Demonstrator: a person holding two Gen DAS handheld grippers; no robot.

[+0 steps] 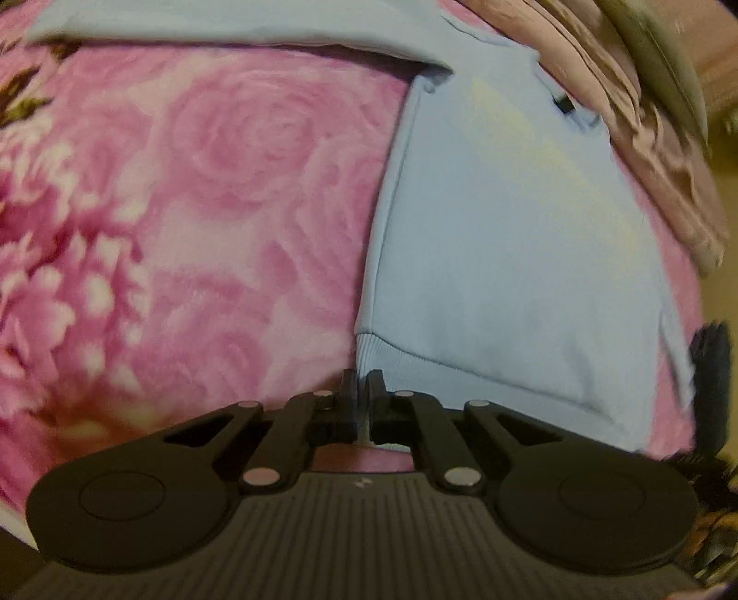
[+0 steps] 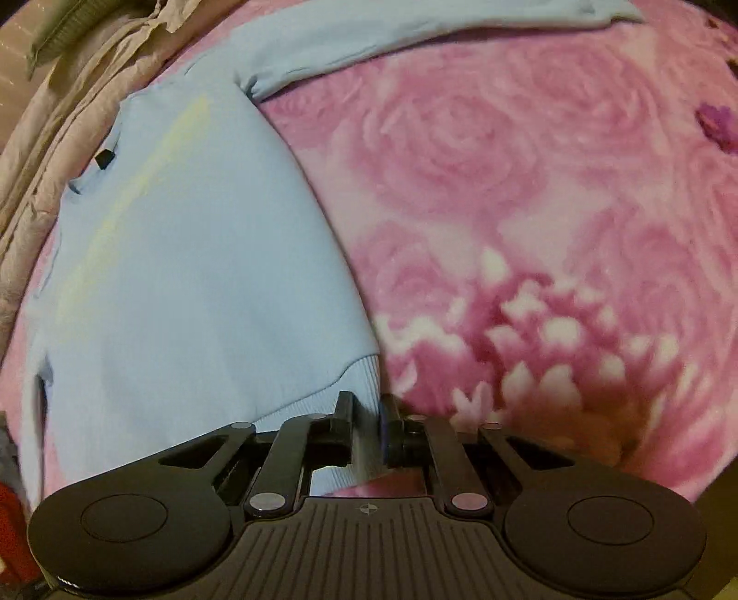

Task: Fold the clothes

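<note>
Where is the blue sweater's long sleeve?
In the right wrist view the sleeve stretches from the sweater across the top toward the right, lying flat on the pink rose blanket.

Surface is a pink rose-print blanket (image 1: 221, 184), plush, covers the whole work area. Light blue sweatshirt (image 2: 184, 258) lies flat on it, one sleeve (image 2: 415, 32) stretched out sideways along the far edge. Crumpled mauve quilted cover (image 1: 645, 138) bunched beside the sweatshirt's collar end.
</note>
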